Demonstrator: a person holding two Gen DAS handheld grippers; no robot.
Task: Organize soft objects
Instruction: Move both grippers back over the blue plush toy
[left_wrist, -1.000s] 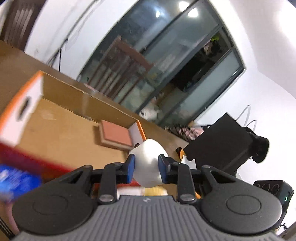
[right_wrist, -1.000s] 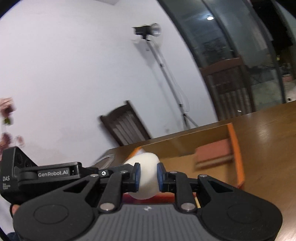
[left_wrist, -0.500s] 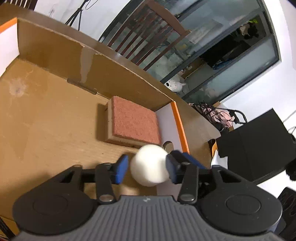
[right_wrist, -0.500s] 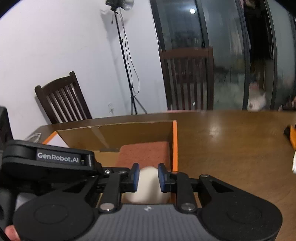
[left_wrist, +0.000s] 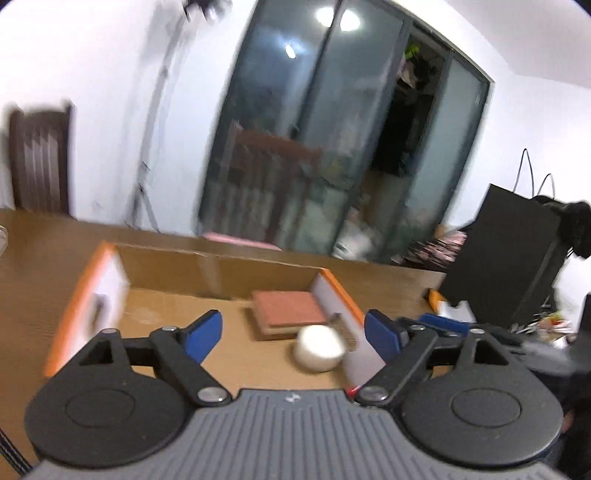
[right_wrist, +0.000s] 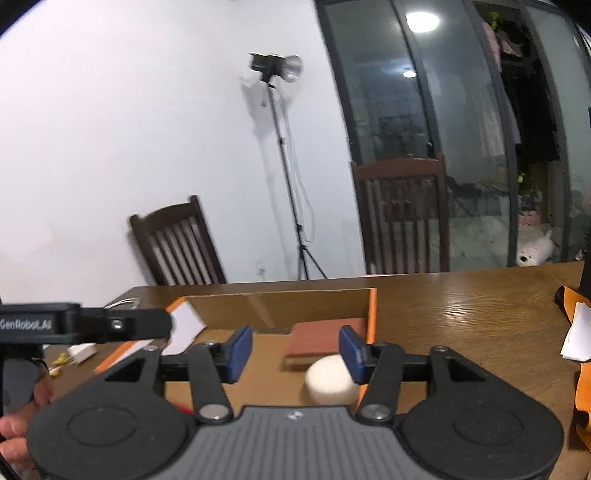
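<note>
A white foam ball (left_wrist: 320, 348) lies on the floor of an open cardboard box (left_wrist: 221, 271) with orange rims, by its right wall, in front of a reddish-brown sponge block (left_wrist: 289, 309). My left gripper (left_wrist: 293, 334) is open and empty above the box, the ball below and between its blue pads. In the right wrist view my right gripper (right_wrist: 295, 349) is open and empty above the same ball (right_wrist: 330, 379), the sponge (right_wrist: 323, 338) and the box (right_wrist: 280, 304). The left gripper's body (right_wrist: 85, 325) shows at that view's left.
The box stands on a brown wooden table (right_wrist: 472, 314). Orange and white paper pieces (right_wrist: 576, 336) lie at its right edge. A black box (left_wrist: 506, 254) stands at the right. Dark wooden chairs (right_wrist: 402, 214) and a light stand (right_wrist: 280, 155) are behind the table.
Both grippers held the white ball together, carried it over the box and opened. The ball now lies on the box floor next to the sponge, and both grippers have drawn back.
</note>
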